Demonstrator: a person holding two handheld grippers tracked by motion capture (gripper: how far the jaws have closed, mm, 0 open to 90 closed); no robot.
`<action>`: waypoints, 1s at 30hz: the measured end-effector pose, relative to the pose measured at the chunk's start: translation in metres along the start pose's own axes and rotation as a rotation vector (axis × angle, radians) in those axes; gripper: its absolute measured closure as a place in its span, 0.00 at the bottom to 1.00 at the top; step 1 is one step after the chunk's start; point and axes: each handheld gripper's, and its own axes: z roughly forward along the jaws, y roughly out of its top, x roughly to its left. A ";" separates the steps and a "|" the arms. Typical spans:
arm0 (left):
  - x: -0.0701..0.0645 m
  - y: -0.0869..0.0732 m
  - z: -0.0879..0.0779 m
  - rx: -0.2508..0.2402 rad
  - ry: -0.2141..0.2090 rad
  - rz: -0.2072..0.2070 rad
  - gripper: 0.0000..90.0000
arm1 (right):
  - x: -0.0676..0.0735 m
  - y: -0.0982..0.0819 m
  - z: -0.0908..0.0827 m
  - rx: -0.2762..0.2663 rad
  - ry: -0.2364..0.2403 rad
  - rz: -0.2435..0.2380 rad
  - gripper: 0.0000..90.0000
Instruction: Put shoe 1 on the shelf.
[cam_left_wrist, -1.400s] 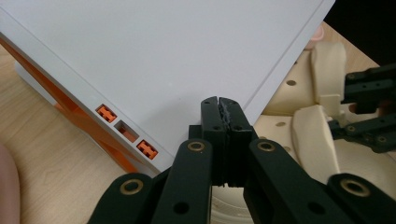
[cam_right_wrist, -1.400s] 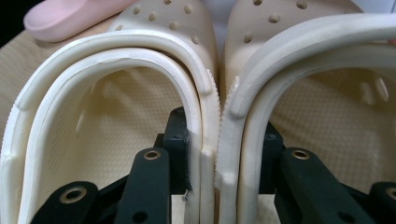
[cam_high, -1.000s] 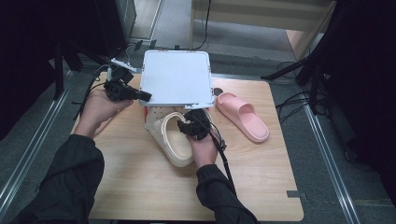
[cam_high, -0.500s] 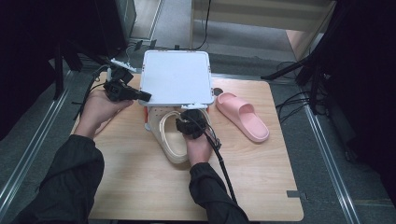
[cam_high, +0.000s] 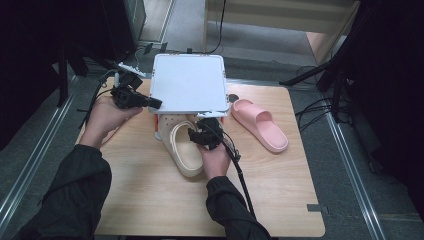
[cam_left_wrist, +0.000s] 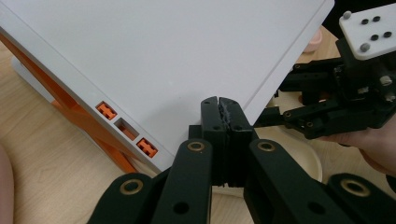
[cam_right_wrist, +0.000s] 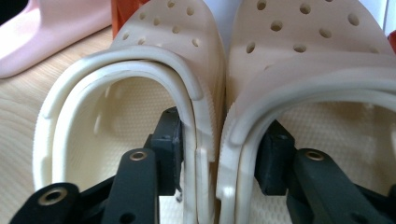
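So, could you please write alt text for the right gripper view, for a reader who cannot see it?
Two cream clogs lie side by side, and the right gripper has one black jaw inside each, around their adjoining inner walls; its jaws have just been opening. A pink slide sandal lies on the wooden table at upper left.

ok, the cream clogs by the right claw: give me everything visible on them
The pair of cream foam-like perforated clogs lies side by side on the wooden table, toes tucked under the raised white lid of the box. Each has round vent holes over the toe, a strap folded across and a pebbled footbed. The right claw straddles their adjoining inner walls, one jaw inside each shoe; its jaws have just been opening.
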 end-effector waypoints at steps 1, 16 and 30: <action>0.000 0.000 0.000 0.000 0.000 0.000 1.00 | 0.000 0.000 -0.002 0.002 0.004 0.003 0.64; 0.001 0.000 -0.001 0.000 0.000 -0.021 1.00 | -0.007 -0.013 -0.056 0.017 0.077 -0.048 0.87; 0.001 0.000 -0.001 -0.001 -0.003 -0.034 0.99 | 0.010 -0.051 -0.083 0.041 0.196 -0.100 1.00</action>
